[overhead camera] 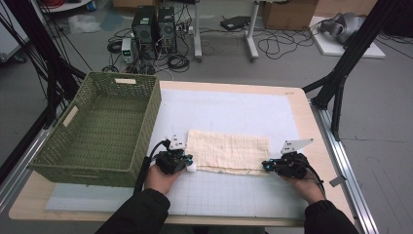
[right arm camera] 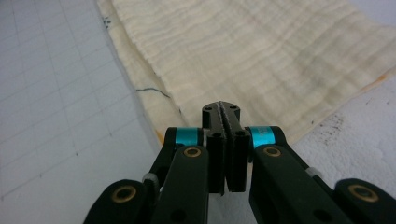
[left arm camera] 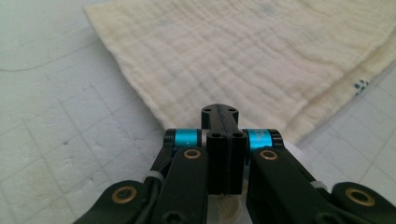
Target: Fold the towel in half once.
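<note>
A cream folded cloth lies flat on the white grid mat, its long side running left to right. My left gripper sits at the cloth's near left corner, jaws pressed together on it. In the left gripper view the shut gripper covers the corner, and a bit of cloth shows under the jaws. My right gripper is at the near right corner. In the right gripper view the gripper is shut with a thin edge of the cloth pinched between the jaws.
A green woven basket stands empty on the table's left side, close to my left hand. The mat extends beyond the cloth toward the far edge. Black frame legs rise at the right, and computers and cables lie on the floor behind.
</note>
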